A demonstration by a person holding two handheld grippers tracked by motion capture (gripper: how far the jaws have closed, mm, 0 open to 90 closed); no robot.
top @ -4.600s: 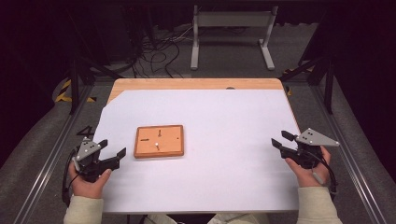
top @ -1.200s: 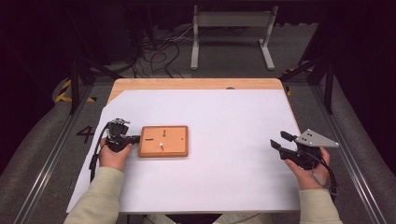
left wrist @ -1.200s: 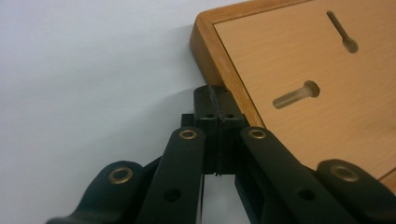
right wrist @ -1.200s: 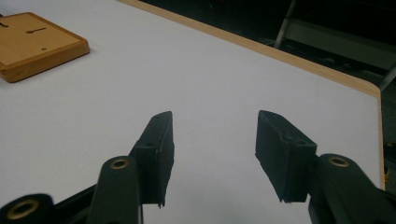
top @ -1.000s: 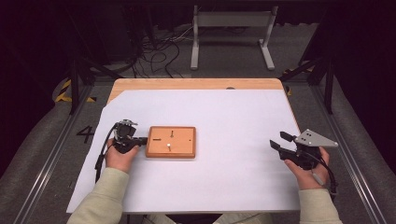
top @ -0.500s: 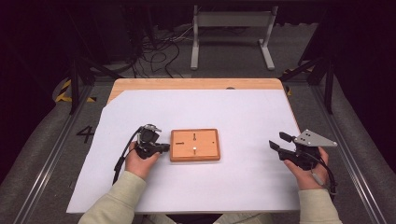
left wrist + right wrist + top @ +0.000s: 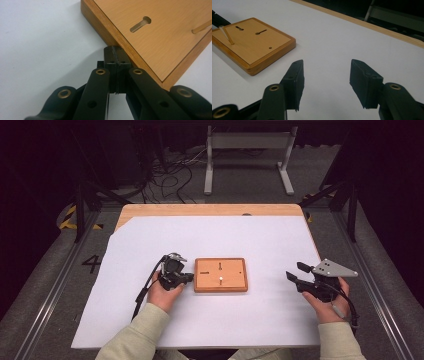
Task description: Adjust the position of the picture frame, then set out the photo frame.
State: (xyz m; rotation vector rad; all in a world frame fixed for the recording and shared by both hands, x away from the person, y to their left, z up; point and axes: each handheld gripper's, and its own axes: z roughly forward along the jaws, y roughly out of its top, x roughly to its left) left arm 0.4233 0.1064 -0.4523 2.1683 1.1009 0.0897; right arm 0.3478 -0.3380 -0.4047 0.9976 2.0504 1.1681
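Note:
A flat wooden board (image 7: 220,275) with keyhole slots (image 7: 140,24) and a thin upright peg (image 7: 227,35) lies on the white sheet near the table's middle. My left gripper (image 7: 190,278) is shut with nothing between its jaws. Its joined tips (image 7: 115,53) press against the board's (image 7: 155,37) left side edge. My right gripper (image 7: 295,271) is held just above the sheet at the right, well apart from the board. Its jaws (image 7: 325,72) are open and empty and point toward the board (image 7: 252,42).
A white sheet (image 7: 260,235) covers most of the wooden table (image 7: 210,210). Beyond the far edge, a grey metal stand (image 7: 247,155) and loose cables (image 7: 165,175) are on the floor. Metal rails (image 7: 57,285) run along both sides.
My left gripper has moved right across the sheet, and the board has slid right ahead of its shut tips. The right gripper has stayed in place.

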